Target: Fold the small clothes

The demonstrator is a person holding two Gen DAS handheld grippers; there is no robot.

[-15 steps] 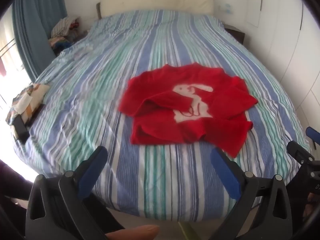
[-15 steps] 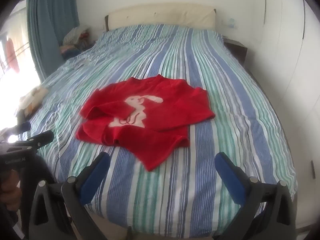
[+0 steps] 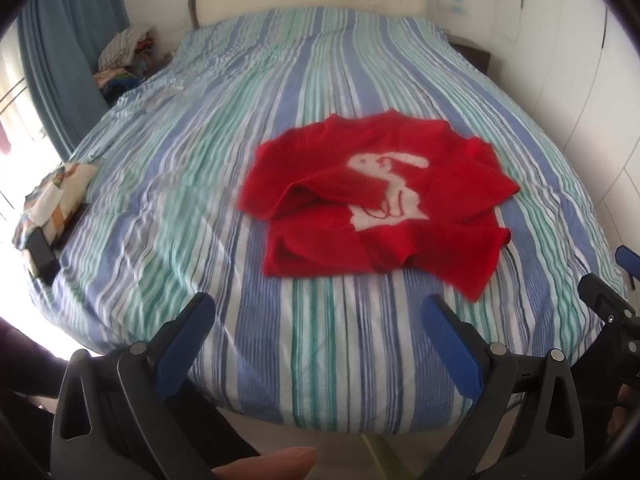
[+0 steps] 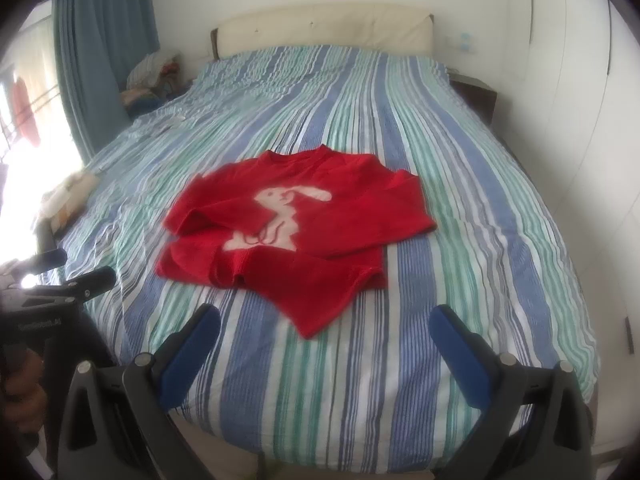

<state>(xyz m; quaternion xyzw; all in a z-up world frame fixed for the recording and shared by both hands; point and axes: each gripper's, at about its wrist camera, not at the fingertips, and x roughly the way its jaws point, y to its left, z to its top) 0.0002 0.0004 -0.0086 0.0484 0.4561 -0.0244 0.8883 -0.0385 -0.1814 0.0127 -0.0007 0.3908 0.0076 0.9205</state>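
A small red sweater (image 3: 372, 200) (image 4: 296, 232) with a white rabbit print lies crumpled on the striped bed, sleeves folded loosely over its front. My left gripper (image 3: 320, 308) hovers over the bed's near edge, short of the sweater, jaws wide open and empty. My right gripper (image 4: 326, 320) is also open and empty, just short of the sweater's nearest sleeve tip. Each gripper shows at the edge of the other's view: the right gripper (image 3: 612, 288) at the far right, the left gripper (image 4: 68, 276) at the far left.
The bed (image 3: 320, 360) (image 4: 460, 240) has a blue, green and white striped cover and a cream headboard (image 4: 324, 28). A patterned pouch and dark object (image 3: 52, 208) lie at its left edge. Piled clothes (image 3: 124, 60) sit by the blue curtain (image 4: 100, 40). White wardrobes line the right.
Both grippers have shifted slightly; the sweater sits a little differently in each view. The sweater itself has not moved.
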